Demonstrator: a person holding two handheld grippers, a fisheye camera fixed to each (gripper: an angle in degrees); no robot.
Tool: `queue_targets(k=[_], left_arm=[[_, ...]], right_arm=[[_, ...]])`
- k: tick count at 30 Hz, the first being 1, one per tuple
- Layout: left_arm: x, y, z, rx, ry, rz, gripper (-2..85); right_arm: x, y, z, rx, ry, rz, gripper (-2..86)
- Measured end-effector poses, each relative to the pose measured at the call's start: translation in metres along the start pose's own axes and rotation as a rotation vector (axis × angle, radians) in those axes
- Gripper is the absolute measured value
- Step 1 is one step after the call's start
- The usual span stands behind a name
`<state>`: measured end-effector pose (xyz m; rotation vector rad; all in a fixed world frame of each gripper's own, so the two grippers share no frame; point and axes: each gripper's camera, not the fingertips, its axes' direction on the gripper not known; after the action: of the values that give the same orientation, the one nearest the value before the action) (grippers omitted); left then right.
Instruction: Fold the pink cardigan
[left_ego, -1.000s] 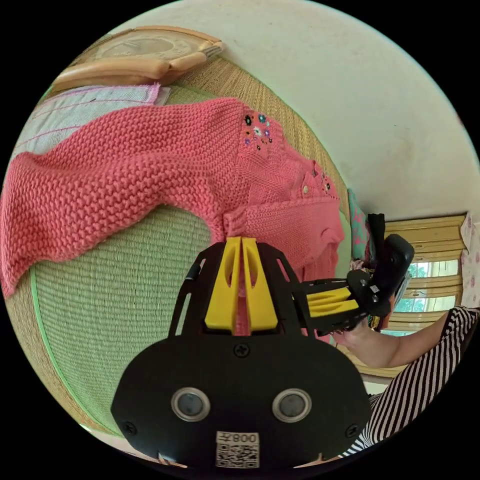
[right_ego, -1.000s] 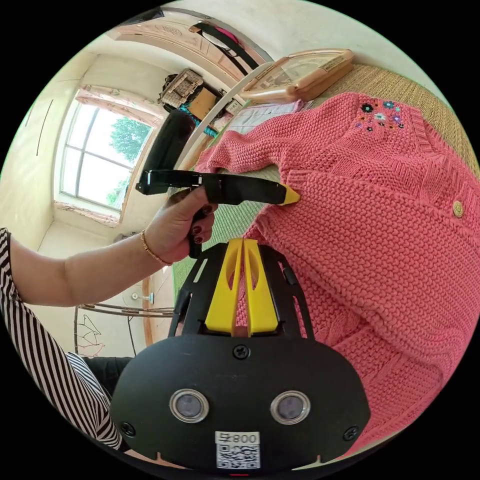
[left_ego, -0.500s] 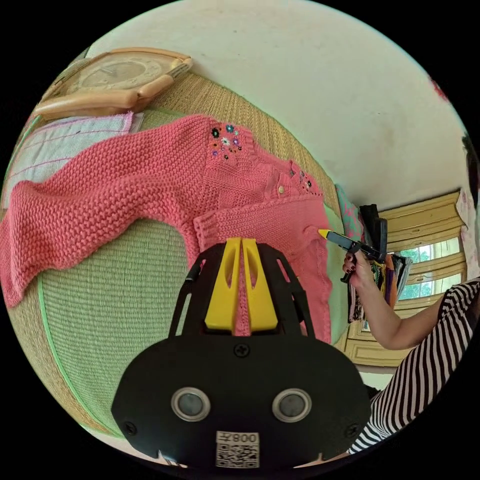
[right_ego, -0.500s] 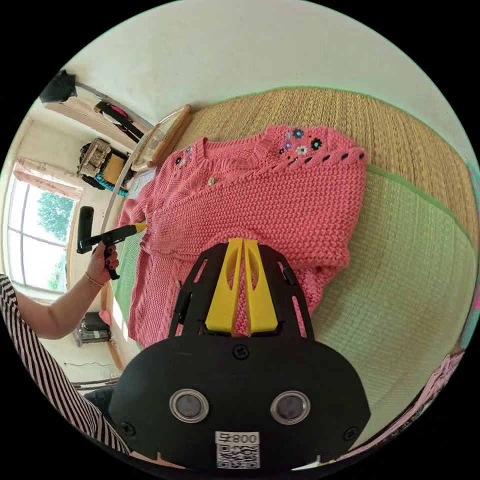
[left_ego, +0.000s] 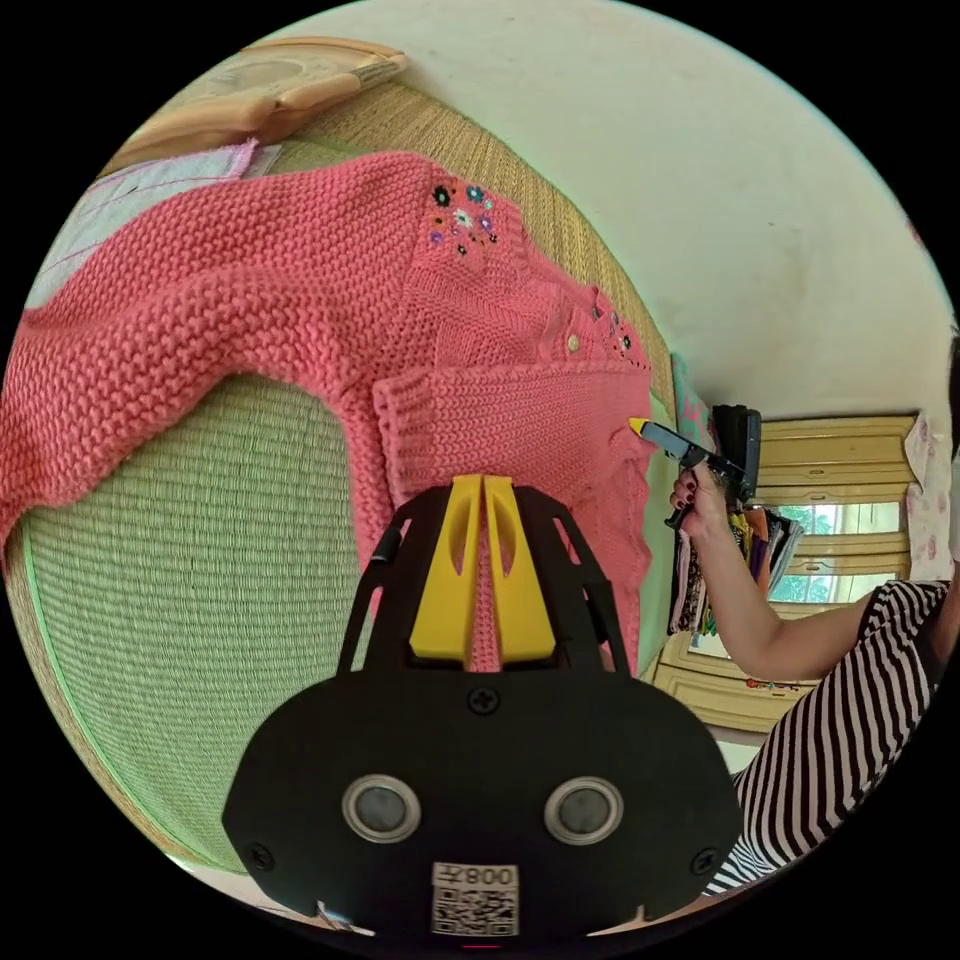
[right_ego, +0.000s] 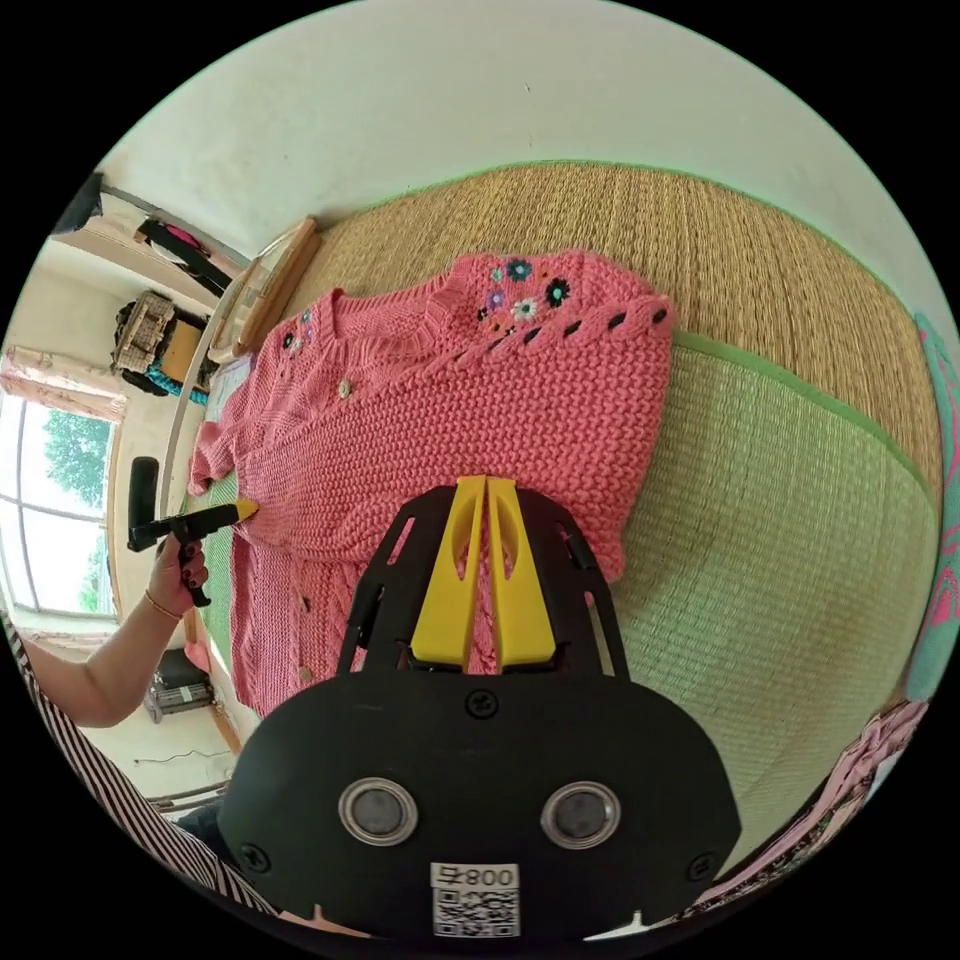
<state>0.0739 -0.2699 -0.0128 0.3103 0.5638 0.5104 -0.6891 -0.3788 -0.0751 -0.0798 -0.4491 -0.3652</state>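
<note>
The pink knit cardigan (left_ego: 480, 330) lies front up on a woven straw mat (left_ego: 200, 560), buttoned, with small flowers at the shoulders. One sleeve is folded across the chest, its ribbed cuff (left_ego: 400, 420) just beyond my left gripper (left_ego: 484, 485), whose jaws are shut. The other sleeve (left_ego: 150, 290) stretches out over the mat. In the right gripper view the cardigan (right_ego: 480, 400) shows whole, with the left gripper (right_ego: 245, 510) at its edge by the cuff. My right gripper (right_ego: 486, 485) is shut over the opposite side; its tip (left_ego: 636, 426) shows at that edge.
A wooden-framed object (left_ego: 270, 85) and a pale quilted cloth (left_ego: 170, 175) lie at the mat's end past the outstretched sleeve. A white wall (left_ego: 750, 200) runs along the mat. Patterned cloths (right_ego: 935, 450) lie beside the mat (right_ego: 780, 500). A person's striped sleeve (left_ego: 840, 720) is behind the grippers.
The right gripper has drawn away from the left one to the cardigan's opposite edge. The left gripper has slipped back from the cuff, which stays folded on the chest.
</note>
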Motion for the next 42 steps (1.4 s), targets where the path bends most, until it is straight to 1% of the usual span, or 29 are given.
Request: queue_targets(k=[3, 6, 10, 11, 12, 14, 15, 17, 20, 24, 31, 33, 36, 38, 39, 41, 42], left_arm=[[-0.012, 0.018, -0.025, 0.112, 0.021, -0.005, 0.8], [-0.044, 0.048, -0.053, 0.236, 0.073, -0.111, 1.7], [-0.108, 0.108, -0.104, 0.463, 0.127, -0.353, 6.1], [-0.126, 0.126, -0.119, 0.529, 0.132, -0.421, 7.4], [-0.136, 0.134, -0.127, 0.559, 0.127, -0.456, 8.0], [-0.171, 0.167, -0.154, 0.658, 0.077, -0.599, 9.4], [-0.179, 0.174, -0.160, 0.683, 0.066, -0.632, 9.6], [-0.211, 0.199, -0.176, 0.769, 0.079, -0.749, 10.3], [-0.236, 0.216, -0.184, 0.835, 0.098, -0.845, 10.8], [-0.249, 0.220, -0.188, 0.830, 0.055, -0.891, 10.5], [-0.245, 0.226, -0.182, 0.809, 0.046, -0.893, 5.2], [-0.232, 0.226, -0.183, 0.830, 0.050, -0.835, 4.6], [-0.195, 0.211, -0.188, 0.844, 0.108, -0.650, 4.1], [-0.147, 0.185, -0.187, 0.797, 0.125, -0.448, 3.9], [-0.133, 0.178, -0.186, 0.781, 0.128, -0.394, 3.8], [-0.075, 0.151, -0.173, 0.715, 0.146, -0.186, 3.6], [-0.060, 0.146, -0.167, 0.700, 0.157, -0.136, 3.6]], right_arm=[[-0.038, -0.011, -0.012, 0.060, -0.020, -0.101, 0.1], [-0.083, -0.024, 0.012, -0.012, -0.116, -0.228, 0.1], [-0.141, -0.037, 0.060, -0.150, -0.219, -0.379, 0.2], [-0.147, -0.038, 0.065, -0.157, -0.230, -0.392, 0.2], [-0.158, -0.040, 0.073, -0.165, -0.247, -0.414, 0.2], [-0.171, -0.044, 0.084, -0.186, -0.259, -0.437, 0.2], [-0.177, -0.046, 0.091, -0.193, -0.265, -0.442, 0.2], [-0.185, -0.050, 0.100, -0.212, -0.284, -0.457, 0.2], [-0.195, -0.054, 0.118, -0.252, -0.274, -0.480, 0.2], [-0.201, -0.054, 0.145, -0.318, -0.242, -0.498, 0.2], [-0.179, -0.056, 0.157, -0.318, -0.267, -0.449, 0.3], [-0.173, -0.057, 0.159, -0.327, -0.266, -0.444, 0.4], [-0.158, -0.058, 0.159, -0.339, -0.281, -0.420, 0.8], [-0.144, -0.058, 0.153, -0.330, -0.294, -0.389, 1.3], [-0.133, -0.058, 0.147, -0.312, -0.311, -0.353, 2.0], [-0.114, -0.058, 0.131, -0.266, -0.380, -0.310, 3.7], [-0.100, -0.059, 0.118, -0.220, -0.441, -0.270, 5.1]])
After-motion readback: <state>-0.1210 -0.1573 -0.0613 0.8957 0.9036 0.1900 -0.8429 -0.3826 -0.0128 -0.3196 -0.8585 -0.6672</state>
